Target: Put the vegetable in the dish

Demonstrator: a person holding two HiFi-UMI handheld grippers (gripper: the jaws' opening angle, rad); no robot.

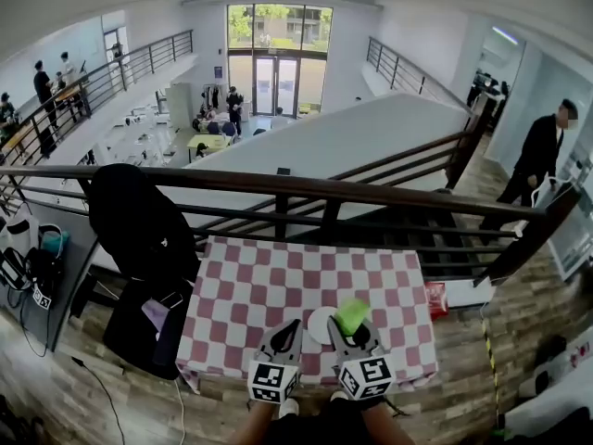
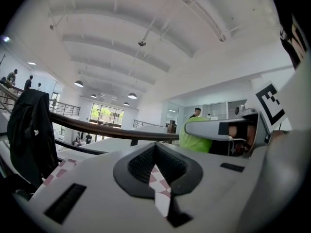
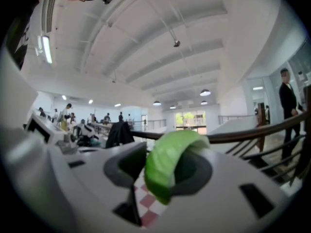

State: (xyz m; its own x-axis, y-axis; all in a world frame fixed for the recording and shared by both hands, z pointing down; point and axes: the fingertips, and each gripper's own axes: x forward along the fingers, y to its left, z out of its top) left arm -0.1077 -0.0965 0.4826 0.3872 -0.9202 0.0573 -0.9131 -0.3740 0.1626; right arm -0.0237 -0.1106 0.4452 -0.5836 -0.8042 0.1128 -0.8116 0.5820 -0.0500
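Note:
A light green leafy vegetable [image 1: 351, 315] is clamped in my right gripper [image 1: 353, 328], which is shut on it above the near edge of the table. In the right gripper view the vegetable [image 3: 166, 167] fills the gap between the jaws and curls over them. A small white dish [image 1: 319, 326] lies on the red-and-white checked tablecloth [image 1: 278, 286], just left of the vegetable and partly hidden by both grippers. My left gripper [image 1: 288, 330] hangs beside the dish, shut and empty; its jaws [image 2: 156, 150] meet with only tablecloth behind them. From there the vegetable [image 2: 195, 139] shows at the right.
A wooden railing [image 1: 306, 188] runs behind the table with a black jacket [image 1: 139, 221] draped over it. Dark bags [image 1: 144, 327] stand against the table's left side. A red packet [image 1: 435, 298] lies on the floor at right. A person [image 1: 537, 160] stands far right.

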